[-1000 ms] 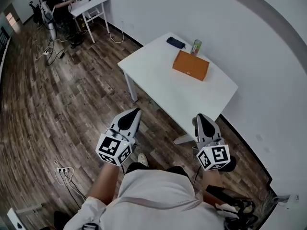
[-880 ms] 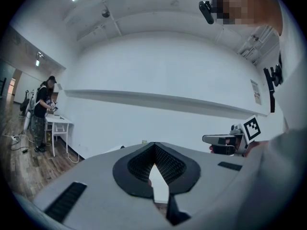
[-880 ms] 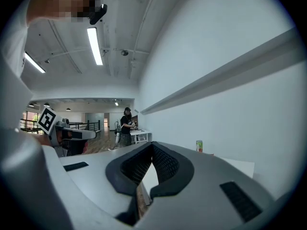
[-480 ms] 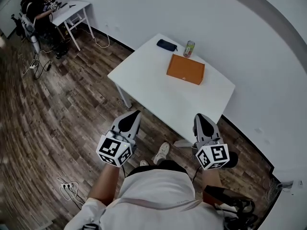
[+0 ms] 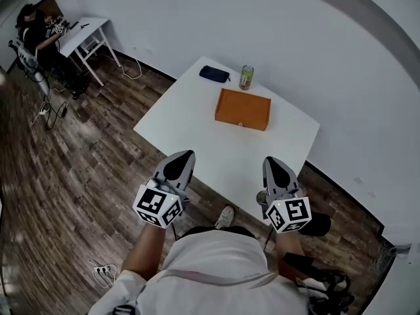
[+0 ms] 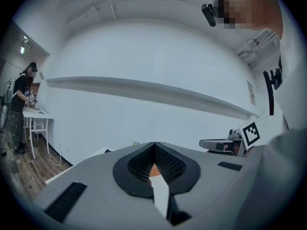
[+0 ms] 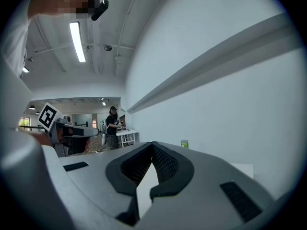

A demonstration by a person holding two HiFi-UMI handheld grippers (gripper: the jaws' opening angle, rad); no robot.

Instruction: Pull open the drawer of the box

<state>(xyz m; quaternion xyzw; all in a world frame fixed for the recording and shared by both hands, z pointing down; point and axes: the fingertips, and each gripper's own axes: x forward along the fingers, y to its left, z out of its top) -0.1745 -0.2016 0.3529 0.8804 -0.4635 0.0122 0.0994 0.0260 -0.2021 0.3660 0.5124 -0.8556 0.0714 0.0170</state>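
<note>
In the upper left of the head view I see a person (image 5: 29,26) seated at a small white desk (image 5: 85,30), with cables trailing over the wood floor (image 5: 79,169) below them. Moving right, my left gripper (image 5: 184,157) sits at lower centre-left, its tip overlapping the near edge of the white table (image 5: 190,130) in the picture. In the left gripper view its jaws are pressed together at the tips with nothing caught between them. Only a sliver of orange shows through the notch behind the pads.

In the middle of the frame, on the far half of the table, the orange box (image 5: 243,109) lies flat, well apart from both grippers. I can't make out its drawer from here. Just beyond the box, toward the wall, a dark pouch (image 5: 214,74) lies on the table, and a green can (image 5: 247,77) stands to its right. Both are near the box but not touching it.

Right of centre, my right gripper (image 5: 272,165) is roughly level with the left one, also overlapping the table's near edge. The right gripper view shows its jaws closed tip to tip and empty, with the can small in the distance past them.
</note>
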